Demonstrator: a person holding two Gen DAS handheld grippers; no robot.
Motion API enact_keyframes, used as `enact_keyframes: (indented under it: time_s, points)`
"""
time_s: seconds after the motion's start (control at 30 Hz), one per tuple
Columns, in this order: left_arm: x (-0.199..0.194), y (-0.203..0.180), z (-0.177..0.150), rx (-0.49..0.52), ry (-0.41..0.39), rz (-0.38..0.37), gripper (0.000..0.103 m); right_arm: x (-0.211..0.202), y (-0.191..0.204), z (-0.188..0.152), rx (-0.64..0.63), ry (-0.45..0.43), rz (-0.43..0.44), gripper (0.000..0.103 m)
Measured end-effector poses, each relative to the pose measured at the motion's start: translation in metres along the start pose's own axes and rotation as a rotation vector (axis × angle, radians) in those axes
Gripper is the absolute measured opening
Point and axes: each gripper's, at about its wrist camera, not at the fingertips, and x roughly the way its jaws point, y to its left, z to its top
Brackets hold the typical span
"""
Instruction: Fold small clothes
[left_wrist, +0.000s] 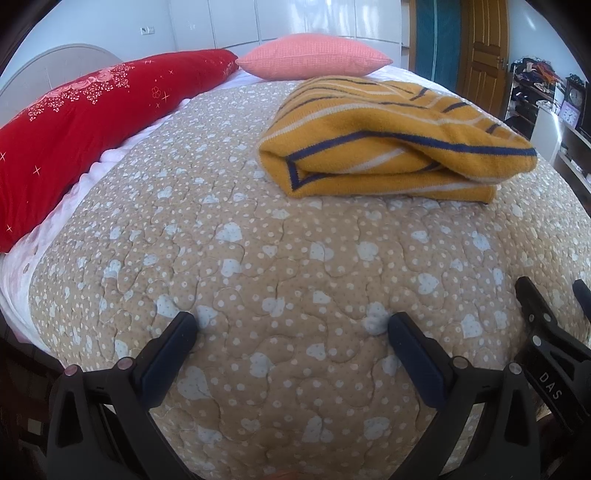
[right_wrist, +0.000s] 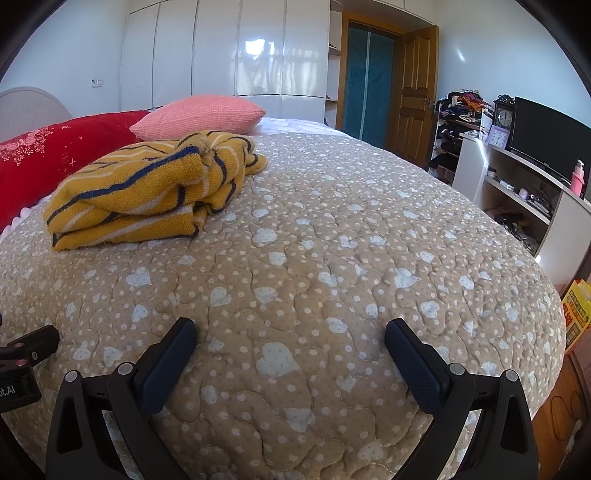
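A mustard-yellow knit garment with navy and white stripes (left_wrist: 388, 140) lies folded in a thick bundle on the beige quilt (left_wrist: 258, 258), far ahead and to the right in the left wrist view. In the right wrist view the garment (right_wrist: 147, 192) lies far ahead on the left. My left gripper (left_wrist: 291, 323) is open and empty, low over the quilt near the front edge. My right gripper (right_wrist: 290, 330) is open and empty, also low over the quilt. The right gripper also shows at the right edge of the left wrist view (left_wrist: 550, 295).
A red bolster (left_wrist: 92, 129) and a pink pillow (left_wrist: 314, 55) lie at the head of the bed. White wardrobes (right_wrist: 240, 51) and a wooden door (right_wrist: 413, 85) stand behind. A shelf unit with a monitor (right_wrist: 546, 144) and clocks stands right of the bed.
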Motion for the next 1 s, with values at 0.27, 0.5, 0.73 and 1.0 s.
enact_keyframes:
  time_s: [0.27,0.5,0.73,1.0]
  points:
    - [0.002,0.002,0.001,0.007,-0.029,-0.018,0.103,0.014,-0.001,0.023,0.001,0.171,-0.003,0.103]
    - [0.001,0.004,-0.001,0.033,-0.059,-0.048,0.103,0.029,-0.003,0.042,0.010,0.348,-0.009,0.103]
    - [0.002,0.007,-0.001,0.049,-0.066,-0.079,0.103,0.040,-0.004,0.053,0.033,0.407,-0.031,0.103]
    - [0.001,0.006,-0.003,0.048,-0.085,-0.079,0.103,0.050,-0.007,0.059,0.050,0.417,-0.028,0.103]
